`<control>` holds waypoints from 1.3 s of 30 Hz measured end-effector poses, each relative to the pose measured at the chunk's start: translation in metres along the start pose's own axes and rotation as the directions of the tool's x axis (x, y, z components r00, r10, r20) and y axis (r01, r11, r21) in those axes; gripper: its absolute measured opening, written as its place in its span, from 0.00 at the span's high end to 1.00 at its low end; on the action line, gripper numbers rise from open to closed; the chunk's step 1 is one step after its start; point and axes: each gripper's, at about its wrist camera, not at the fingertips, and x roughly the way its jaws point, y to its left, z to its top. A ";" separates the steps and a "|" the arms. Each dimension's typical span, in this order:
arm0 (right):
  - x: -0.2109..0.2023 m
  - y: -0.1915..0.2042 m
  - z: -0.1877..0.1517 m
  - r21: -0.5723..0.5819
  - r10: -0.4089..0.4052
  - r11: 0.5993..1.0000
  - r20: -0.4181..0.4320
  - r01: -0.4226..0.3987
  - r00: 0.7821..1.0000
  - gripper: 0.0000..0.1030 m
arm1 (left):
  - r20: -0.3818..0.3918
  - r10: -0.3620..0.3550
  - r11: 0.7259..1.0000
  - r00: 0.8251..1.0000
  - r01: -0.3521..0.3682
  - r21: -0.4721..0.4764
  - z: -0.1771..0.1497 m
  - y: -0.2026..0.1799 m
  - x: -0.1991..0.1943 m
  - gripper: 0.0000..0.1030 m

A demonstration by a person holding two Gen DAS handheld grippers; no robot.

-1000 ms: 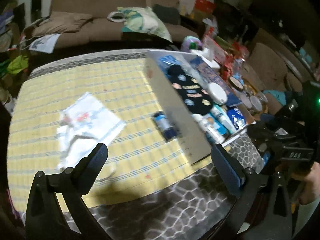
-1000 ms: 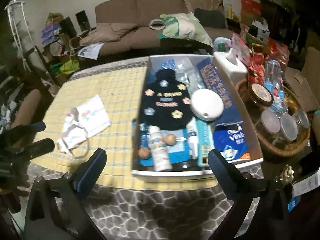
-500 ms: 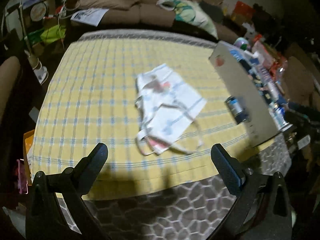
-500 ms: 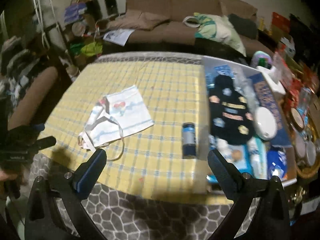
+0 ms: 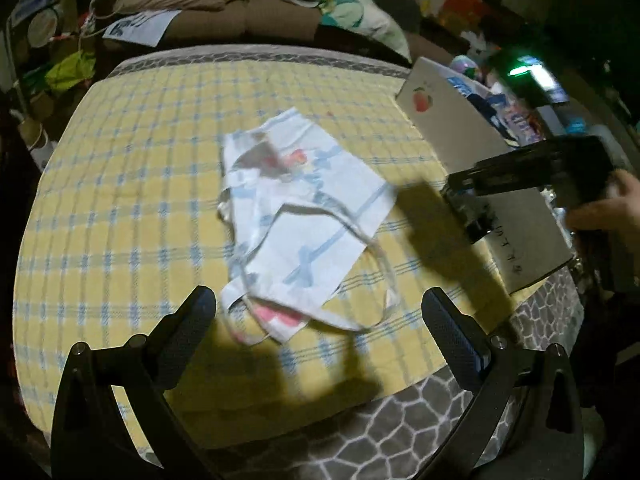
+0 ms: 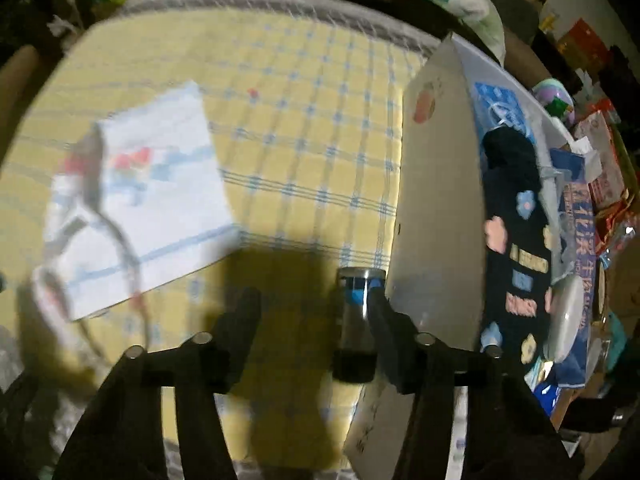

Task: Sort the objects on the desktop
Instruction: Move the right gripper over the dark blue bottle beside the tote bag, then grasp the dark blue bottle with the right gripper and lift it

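In the left wrist view, the left tool (image 5: 318,322) is seen spread wide at the lower edge, with nothing between its fingers. One white cloth bag (image 5: 298,220) with blue stripes and loose straps is spread at the centre of the frame on the yellow checked tabletop (image 5: 132,168), just above the tool. At the right, one grey box (image 5: 476,148) is seen side-on, a peach sticker (image 5: 422,100) on its wall. The right tool (image 5: 472,216) is held in front of that wall by a hand (image 5: 608,204) at the right edge. A brown sofa (image 5: 224,8) fills the top.

In the right wrist view, the right tool (image 6: 310,322) is spread at the lower centre. One dark bottle (image 6: 356,320) with a blue label lies against the box's (image 6: 436,216) outer wall, touching the right-hand finger (image 6: 390,328); the other finger is apart from it. The bag (image 6: 132,204) lies blurred at the left. Inside the box, one black cloth with flower patches (image 6: 516,232), a white round lid (image 6: 566,322) and blue packets (image 6: 578,216) are seen.
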 end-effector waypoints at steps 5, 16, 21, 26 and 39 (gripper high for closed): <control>0.033 0.003 0.006 -0.017 -0.095 0.995 -0.053 0.095 0.994 0.51 | 0.007 -0.045 0.999 0.999 0.045 -0.013 0.005 0.002 -0.002 0.00; 0.044 0.015 0.007 -0.030 -0.120 0.993 -0.069 0.118 0.990 0.46 | 0.024 -0.065 0.998 0.998 0.066 -0.021 0.010 0.006 -0.012 0.00; 0.006 0.028 0.001 -0.001 0.176 0.984 -0.028 -0.176 0.984 0.65 | 0.015 -0.048 0.999 0.999 0.048 -0.024 0.007 0.010 -0.013 0.00; -0.010 0.011 0.004 -0.010 0.053 0.999 0.018 -0.053 0.998 0.56 | 0.013 -0.052 0.998 0.999 0.052 -0.023 0.006 0.010 -0.012 0.00; 0.053 0.002 -0.011 -0.038 -0.165 0.986 -0.086 0.162 0.983 0.45 | 0.005 -0.084 0.996 0.996 0.084 -0.022 0.009 0.001 -0.006 0.00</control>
